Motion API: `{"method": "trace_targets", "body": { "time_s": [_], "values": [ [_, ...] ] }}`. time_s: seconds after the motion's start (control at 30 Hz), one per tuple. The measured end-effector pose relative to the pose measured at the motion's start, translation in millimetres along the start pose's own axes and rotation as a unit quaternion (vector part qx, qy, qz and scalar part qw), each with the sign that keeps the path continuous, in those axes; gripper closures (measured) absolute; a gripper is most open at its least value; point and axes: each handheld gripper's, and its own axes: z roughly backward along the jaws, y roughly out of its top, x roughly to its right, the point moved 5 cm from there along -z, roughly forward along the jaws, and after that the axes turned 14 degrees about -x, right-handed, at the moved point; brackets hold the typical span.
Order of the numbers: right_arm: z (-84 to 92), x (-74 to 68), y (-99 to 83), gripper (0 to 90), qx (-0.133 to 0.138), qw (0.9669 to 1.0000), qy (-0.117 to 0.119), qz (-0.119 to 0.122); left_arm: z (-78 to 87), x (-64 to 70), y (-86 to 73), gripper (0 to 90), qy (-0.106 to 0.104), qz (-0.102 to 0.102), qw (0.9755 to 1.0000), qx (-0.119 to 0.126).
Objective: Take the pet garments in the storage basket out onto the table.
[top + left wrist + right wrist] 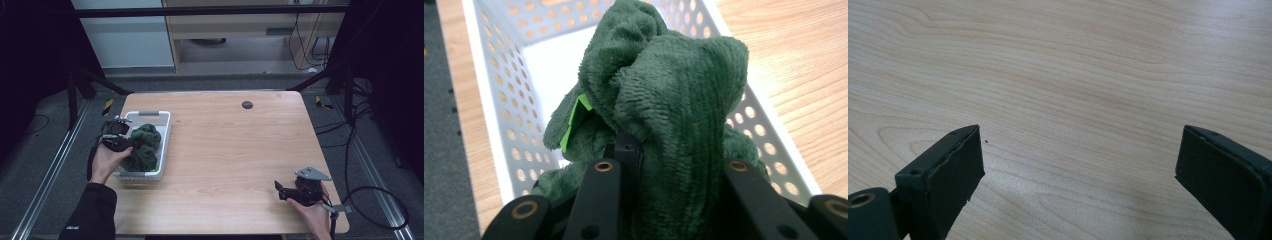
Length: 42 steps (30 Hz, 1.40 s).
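A dark green plush cloth (145, 145) lies bunched in a white perforated basket (150, 114) at the table's left side. My left gripper (125, 140) reaches into the basket from its left rim. In the left gripper view the cloth (674, 100) rises in a thick fold between the two black jaws, and my left gripper (669, 165) is shut on it. A bright green tag (574, 117) sticks out of the fold. Near the front right corner my right gripper (279, 191) rests low over bare wood, open (1080, 155), with nothing between its jaws.
The wooden table (225, 150) has a small black round cap (247, 105) near its far edge. The basket wall (499, 75) surrounds the cloth on all sides. Cables (370, 200) trail on the floor to the right of the table.
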Motion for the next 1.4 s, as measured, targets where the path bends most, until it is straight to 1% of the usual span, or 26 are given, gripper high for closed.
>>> {"method": "trace_targets", "body": {
  "time_s": [0.1, 0.13, 0.23, 0.3, 0.4, 0.53, 0.6, 0.67, 0.7, 0.9, 0.97, 1.07, 1.17, 1.3, 1.4],
  "values": [
    [-0.1, -0.1, -0.1, 5.2, -0.001, 1.0, 0.0, 0.0, 9.5, 0.6, 0.3, 72.4, 0.001, -0.001, 1.0, 0.008],
    [0.0, 0.1, 0.0, 5.3, 0.0, 1.0, -0.001, 0.0, 14.2, 0.2, 0.1, 72.4, 0.003, -0.005, 0.9999, 0.009],
    [0.6, 0.0, 0.2, 5.3, 0.0, 1.0, -0.001, -0.002, 24.6, -0.7, 0.2, 72.5, 0.003, -0.004, 0.9997, 0.022],
    [0.4, 0.2, 0.2, 5.3, 0.0, 1.0, -0.001, -0.001, 29.9, -0.9, 0.2, 72.5, -0.001, -0.003, 0.9996, 0.029],
    [0.1, 0.4, -0.1, 5.3, 0.0, 1.0, -0.003, 0.001, 38.2, -0.1, -0.2, 72.6, 0.002, -0.007, 0.9993, 0.035],
    [-0.1, 0.0, -0.1, 5.3, -0.001, 1.0, -0.002, 0.0, 46.8, 2.5, -0.7, 72.6, 0.0, -0.016, 0.9992, 0.037],
    [-0.4, 0.0, -0.3, 5.3, -0.002, 1.0, -0.003, 0.002, 49.5, 5.3, -0.5, 72.6, -0.001, -0.019, 0.9991, 0.039],
    [-0.4, -0.1, -0.3, 5.4, -0.002, 1.0, -0.003, 0.001, 52.8, 7.8, 0.0, 72.6, -0.001, -0.027, 0.9988, 0.04],
    [-0.3, -0.1, -0.3, 5.4, -0.002, 1.0, -0.002, 0.002, 54.3, 9.2, 0.3, 72.6, -0.002, -0.027, 0.9988, 0.042],
    [-0.6, 0.1, -0.4, 5.4, -0.001, 1.0, -0.003, 0.003, 63.6, 15.3, 0.9, 72.6, 0.003, -0.042, 0.9981, 0.045],
    [-0.4, 0.0, -0.2, 5.6, -0.001, 1.0, -0.004, 0.004, 66.5, 17.9, 0.8, 72.6, 0.002, -0.046, 0.9978, 0.047],
    [-0.2, -0.4, -0.1, 5.8, 0.001, 1.0, -0.003, 0.007, 70.6, 21.9, 0.3, 72.6, 0.0, -0.054, 0.9974, 0.047],
    [-0.3, -0.2, 0.1, 5.8, 0.002, 1.0, -0.005, 0.008, 74.7, 25.4, 0.5, 72.6, 0.003, -0.063, 0.997, 0.046],
    [0.0, -0.4, 0.1, 5.7, 0.003, 1.0, -0.004, 0.008, 80.2, 28.8, 0.3, 72.7, 0.0, -0.07, 0.9964, 0.048],
    [0.3, -0.2, 0.3, 5.7, 0.005, 0.9999, -0.005, 0.009, 84.0, 32.2, -1.2, 72.6, -0.001, -0.079, 0.9958, 0.046]
  ]
}}
